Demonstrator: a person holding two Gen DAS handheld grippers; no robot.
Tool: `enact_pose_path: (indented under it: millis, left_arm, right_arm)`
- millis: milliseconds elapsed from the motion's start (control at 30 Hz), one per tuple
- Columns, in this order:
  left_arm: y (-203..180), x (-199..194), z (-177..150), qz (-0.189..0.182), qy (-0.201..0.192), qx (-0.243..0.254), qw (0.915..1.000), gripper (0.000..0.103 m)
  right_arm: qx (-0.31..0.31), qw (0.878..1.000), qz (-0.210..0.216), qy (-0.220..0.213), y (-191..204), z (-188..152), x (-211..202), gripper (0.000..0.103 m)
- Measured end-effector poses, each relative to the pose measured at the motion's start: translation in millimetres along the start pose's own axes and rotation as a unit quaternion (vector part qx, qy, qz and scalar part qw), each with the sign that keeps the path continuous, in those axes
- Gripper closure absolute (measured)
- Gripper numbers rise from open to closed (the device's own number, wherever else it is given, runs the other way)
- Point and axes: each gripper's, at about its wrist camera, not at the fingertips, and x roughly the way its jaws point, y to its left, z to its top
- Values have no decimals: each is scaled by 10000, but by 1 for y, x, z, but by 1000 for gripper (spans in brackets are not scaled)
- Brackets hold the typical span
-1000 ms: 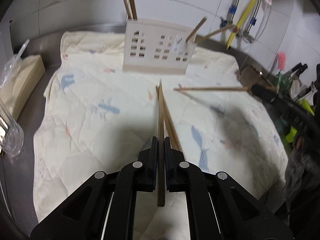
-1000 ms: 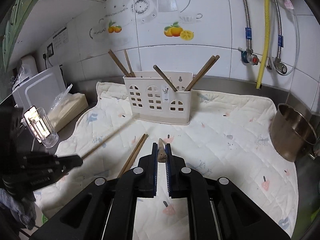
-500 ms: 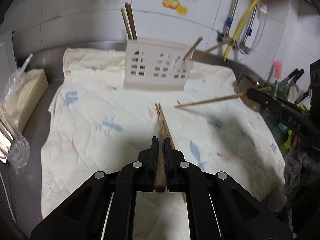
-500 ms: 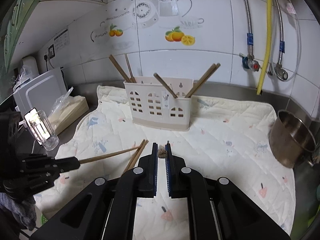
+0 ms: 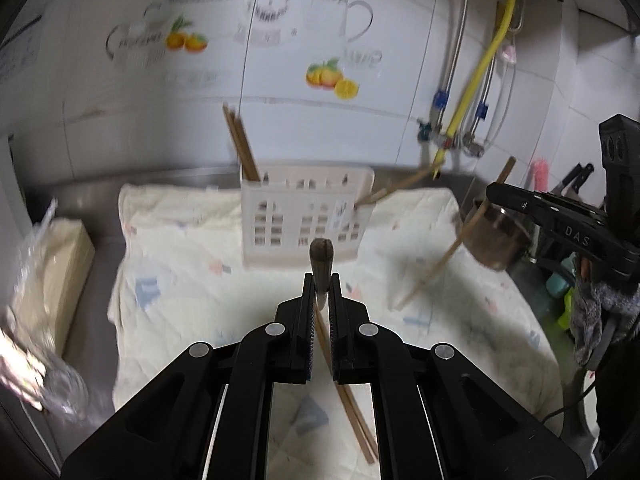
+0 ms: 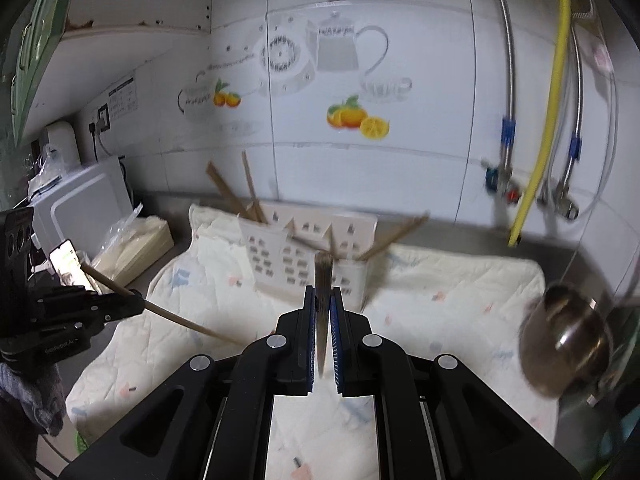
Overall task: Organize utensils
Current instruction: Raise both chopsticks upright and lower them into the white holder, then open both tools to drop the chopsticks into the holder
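Chopstick (image 5: pixel 321 258) clamped in each gripper's jaws — aloft.

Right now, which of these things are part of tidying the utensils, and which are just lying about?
Part of the job:
- left hand-held gripper, shut on a brown wooden chopstick
- right hand-held gripper, shut on a second wooden chopstick
- pair of loose chopsticks on the quilted cloth
- cream plastic utensil holder

Lying about:
- steel pot
- yellow hose
- bagged cream block

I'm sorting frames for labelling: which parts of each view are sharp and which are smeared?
Left wrist view: left claw sharp, utensil holder and wall motion-smeared. Right wrist view: right claw sharp; holder and steel pot streaked. Both bend at fisheye edges.
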Motion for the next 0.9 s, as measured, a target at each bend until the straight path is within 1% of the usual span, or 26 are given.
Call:
enact_pose_path:
  millis: [133,200,333,433,500,600,700,900]
  left_arm:
    - [-2,-8,32,-19,-252,101,9996,98]
    - [-2,-12,46,-86,-351,106,9993,98]
    - [-1,-26,78,-45,-729,172,9972,98]
    - [2,-30,100,38,-965,192,9951,98]
    - [5,-25,111,208,-1067,215,9938,98]
    - [15,-10,119,188,-982,119,9949,98]
    - [25,11,121,223,-812,51,9964,98]
    - [42,48,119,239,-438,-160,9986,98]
  right_arm:
    - [-70,9997,-95,-195,-8,31,-6,96]
    - [-49,9996,-65,-278,-11,46,-6,96]
    - [-36,9985,-83,-539,-14,74,-4,96]
    - [13,9973,-106,-727,-16,92,2,96]
    - [9,9964,-170,-829,-15,102,8,96]
    - [-33,9948,-294,-970,-15,113,19,96]
    - [72,9950,-260,-966,-18,118,35,96]
    - [174,9968,-274,-727,-25,114,67,96]
